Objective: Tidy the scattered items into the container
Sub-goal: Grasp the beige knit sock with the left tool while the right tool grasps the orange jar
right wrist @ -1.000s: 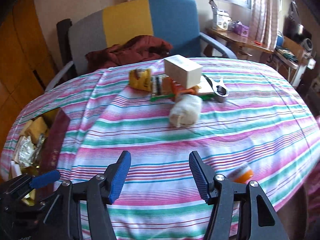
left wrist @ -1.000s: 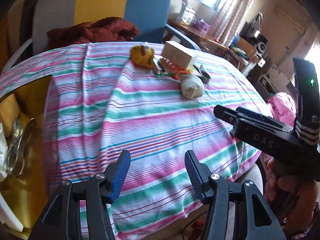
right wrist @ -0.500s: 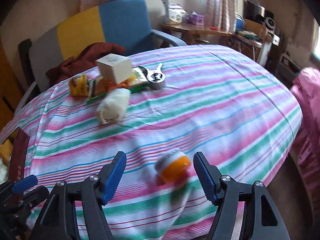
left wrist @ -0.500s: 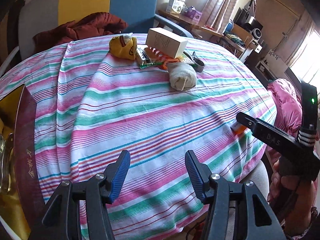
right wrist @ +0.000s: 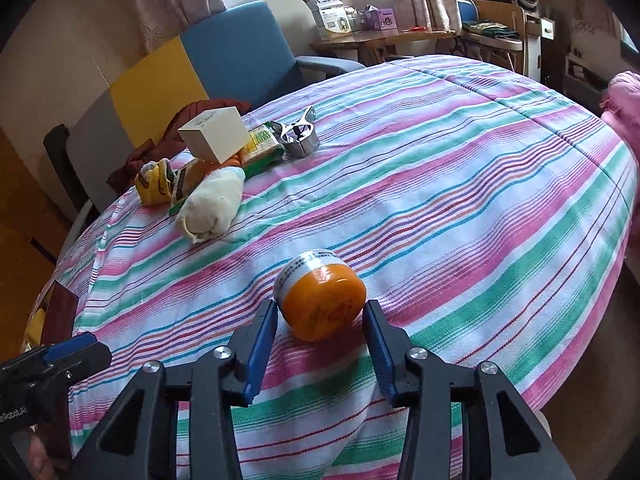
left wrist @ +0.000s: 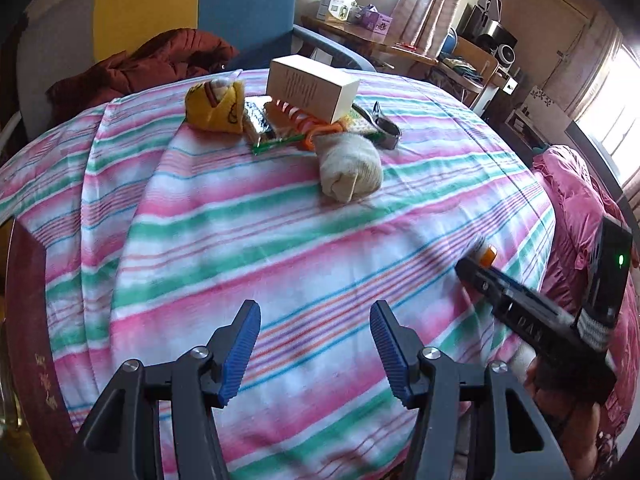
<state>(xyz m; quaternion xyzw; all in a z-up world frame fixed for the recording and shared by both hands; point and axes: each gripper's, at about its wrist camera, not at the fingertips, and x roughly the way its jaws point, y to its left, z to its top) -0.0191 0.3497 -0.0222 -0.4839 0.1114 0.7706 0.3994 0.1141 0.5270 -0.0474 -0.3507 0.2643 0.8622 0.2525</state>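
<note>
A round worktop (right wrist: pixel 500 184) under a pink, green and white striped cloth fills both views, and every place below is given from the white box (left wrist: pixel 310 90) that sits on the far heap of clutter. Behind the box stands an armchair (left wrist: pixel 192 12) in grey, yellow and blue panels with a dark red garment (left wrist: pixel 152 60) dumped on its seat. Well to the near left of the box, at the worktop's edge, a dark red container (left wrist: pixel 28 320) with gold lettering shows only in part (its inside cannot be read). Just in front of the box lies a rolled cream sock (left wrist: pixel 350 164); to the box's left a yellow sock bundle (left wrist: pixel 216 106); under and beside it green-edged snack packets (left wrist: pixel 264 128); to its right a small metal cup (left wrist: pixel 386 130).

Far nearer the camera than the box, close to the worktop's near edge, an orange-lidded jar (right wrist: pixel 322 300) lies on its side. The right tongs (right wrist: pixel 320 320) have just been closing and now bracket the jar, blue pads at either flank, though whether they press on it cannot be told. The left tongs (left wrist: pixel 316 334) stand spread wide over bare cloth, nothing between them.
</note>
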